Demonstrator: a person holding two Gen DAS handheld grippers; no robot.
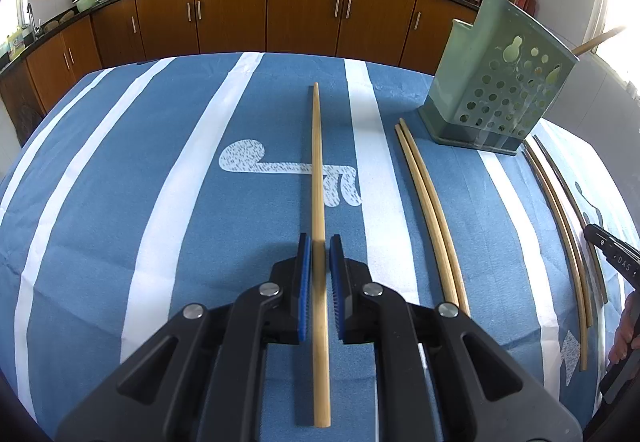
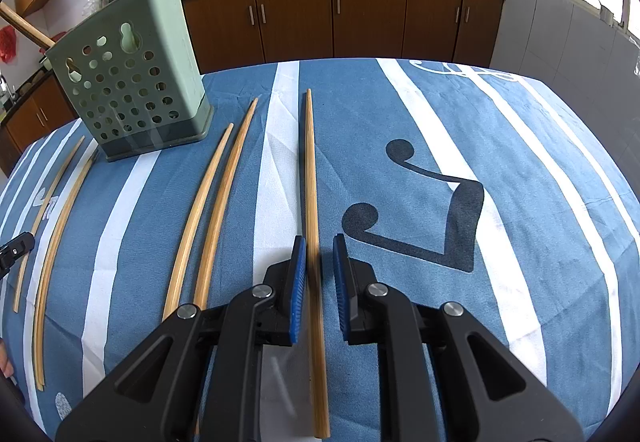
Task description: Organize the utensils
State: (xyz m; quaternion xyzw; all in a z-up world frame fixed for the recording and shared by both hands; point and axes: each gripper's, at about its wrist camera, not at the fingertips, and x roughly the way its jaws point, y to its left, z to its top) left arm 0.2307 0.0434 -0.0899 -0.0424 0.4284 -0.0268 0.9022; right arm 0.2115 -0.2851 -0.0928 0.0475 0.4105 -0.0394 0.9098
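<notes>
Left claw point(image 1: 319, 242) jaws apart, straddling a chopstick point(image 1: 318, 178) flat on the cloth point(image 1: 120, 170); right claw point(image 2: 319, 242) likewise over its chopstick point(image 2: 311, 178). Risk: thin round stick rolls or pivots as pads close. Both level, pointing forward. Holder point(image 1: 496, 94) beyond, upright.

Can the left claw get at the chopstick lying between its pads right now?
Probably yes. The left claw is open and straddles the chopstick, which runs straight down the gap between the blue pads. Nothing lies across it; the nearest pair sits apart to the right.
</notes>
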